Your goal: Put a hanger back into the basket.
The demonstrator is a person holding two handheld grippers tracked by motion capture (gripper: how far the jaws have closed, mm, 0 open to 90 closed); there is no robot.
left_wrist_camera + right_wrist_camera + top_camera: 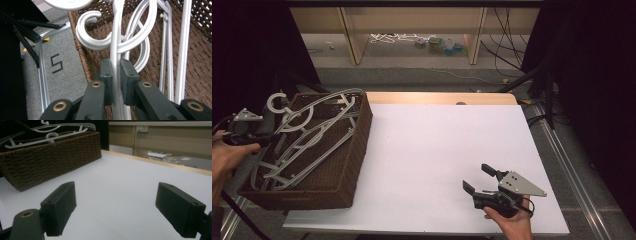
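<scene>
Broadly, the white table (427, 165) takes up the middle of the high view, its far edge a strip of pale wood. On its left side sits a brown woven basket (347, 165), long and deep, its near corner overhanging the table's front edge. White plastic hangers (312, 137) lie piled in the basket, their hooks pointing to the far left corner and rising above the rim. The left tool (113, 72) reaches in over the basket's left rim, and its jaws are pressed together on the thin neck of one white hanger (115, 50), just below its curled hook. The right tool (484, 179) rests low over the table's near right part, well apart from the basket, its jaws spread wide with nothing between them.
</scene>
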